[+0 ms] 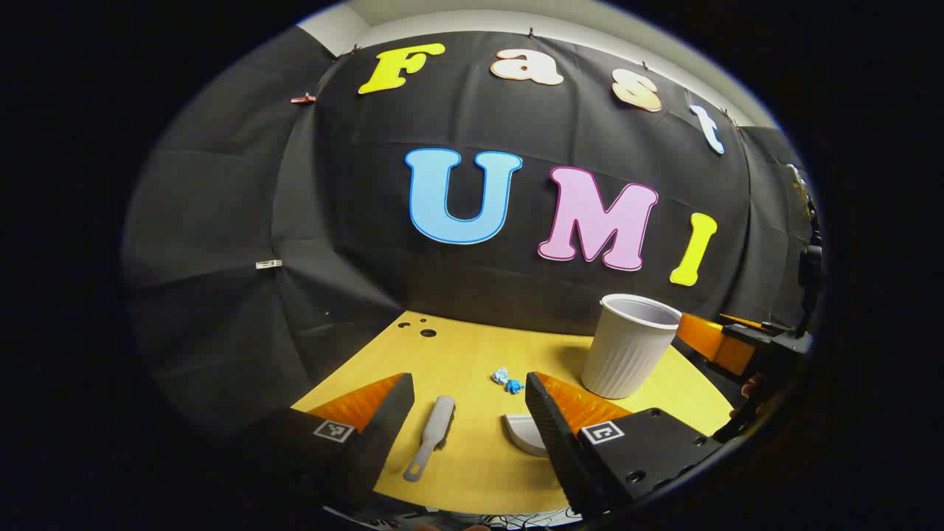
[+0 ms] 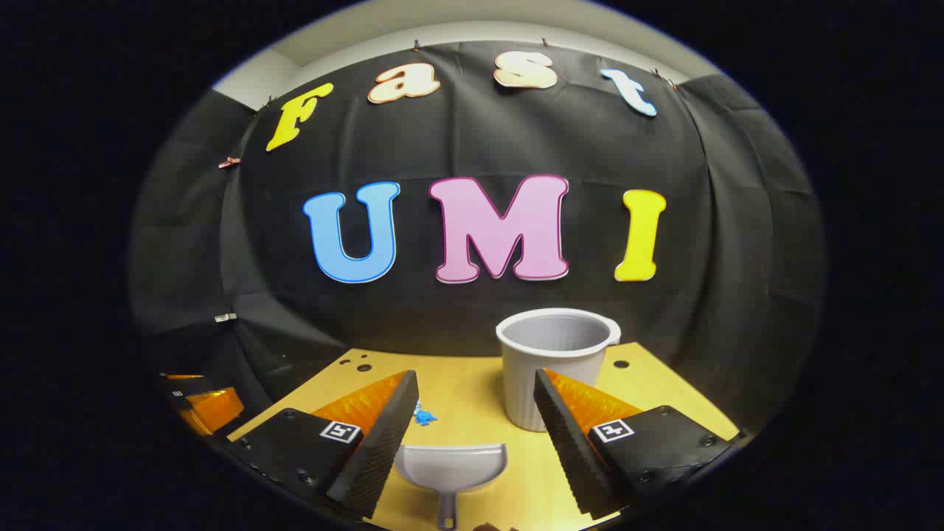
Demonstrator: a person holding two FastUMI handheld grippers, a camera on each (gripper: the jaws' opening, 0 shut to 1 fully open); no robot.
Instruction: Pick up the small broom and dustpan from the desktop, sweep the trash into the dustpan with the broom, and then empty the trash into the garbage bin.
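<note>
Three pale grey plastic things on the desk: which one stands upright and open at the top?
The garbage bin, a ribbed cup-shaped tub, stands upright with its mouth open. The small broom and the dustpan both lie flat on the desktop.

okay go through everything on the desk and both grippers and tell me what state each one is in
Broom: lying flat on the desktop, not held.
Dustpan: resting on the desktop, empty, handle toward the camera, not held.
Trash: small blue scraps loose on the desktop, unswept.
Garbage bin: upright, open at the top; contents not visible.
Left gripper: jaws open, holding nothing.
Right gripper: jaws open, holding nothing, dustpan between them.
</note>
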